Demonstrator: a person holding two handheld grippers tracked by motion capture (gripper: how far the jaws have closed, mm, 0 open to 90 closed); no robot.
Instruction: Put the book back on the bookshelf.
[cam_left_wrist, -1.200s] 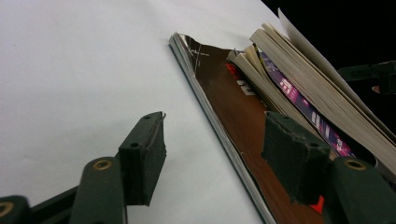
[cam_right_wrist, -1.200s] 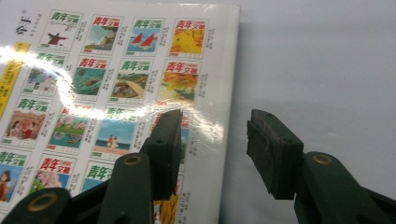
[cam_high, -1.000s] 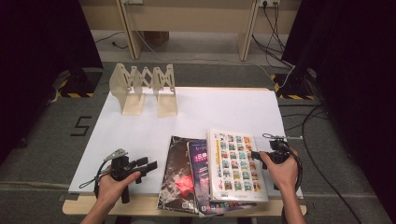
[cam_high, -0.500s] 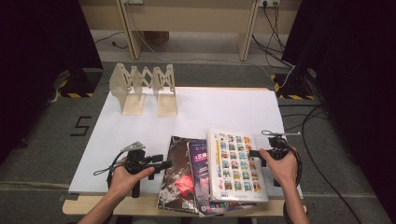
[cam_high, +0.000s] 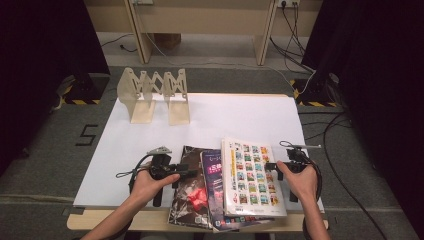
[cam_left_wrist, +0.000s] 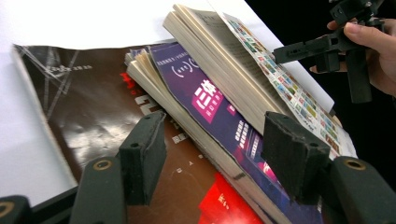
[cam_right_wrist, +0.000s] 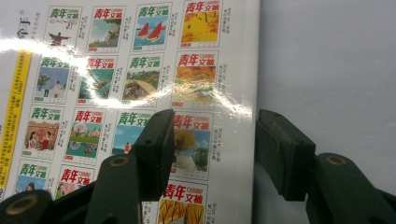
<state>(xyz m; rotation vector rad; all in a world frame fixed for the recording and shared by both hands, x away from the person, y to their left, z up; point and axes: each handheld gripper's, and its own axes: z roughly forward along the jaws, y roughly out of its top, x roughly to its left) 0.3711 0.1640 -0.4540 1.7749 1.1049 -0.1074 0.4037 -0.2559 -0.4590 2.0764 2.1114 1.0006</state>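
Observation:
Three books lie overlapped at the table's front: a dark brown one (cam_high: 187, 192), a purple one (cam_high: 214, 180), and on top a white one (cam_high: 251, 175) covered in small coloured pictures. My left gripper (cam_high: 194, 173) reaches in from the left with open jaws over the dark brown book (cam_left_wrist: 84, 107), the purple book's (cam_left_wrist: 210, 102) edge ahead between them. My right gripper (cam_high: 272, 166) is open and its jaws have just been opening. One jaw hangs over the white cover (cam_right_wrist: 116, 70), the other over bare table (cam_right_wrist: 327, 60), and no pad presses on the book.
A wooden fold-out book rack (cam_high: 152, 95) stands at the back left of the white table top (cam_high: 240, 117). Cables run across the floor to the right. In the left gripper view the right hand's gripper (cam_left_wrist: 284, 52) hovers at the white book's far edge.
My left gripper has moved right and slightly up, from the bare table onto the dark brown book. The right hand has stayed at the white book's right edge.

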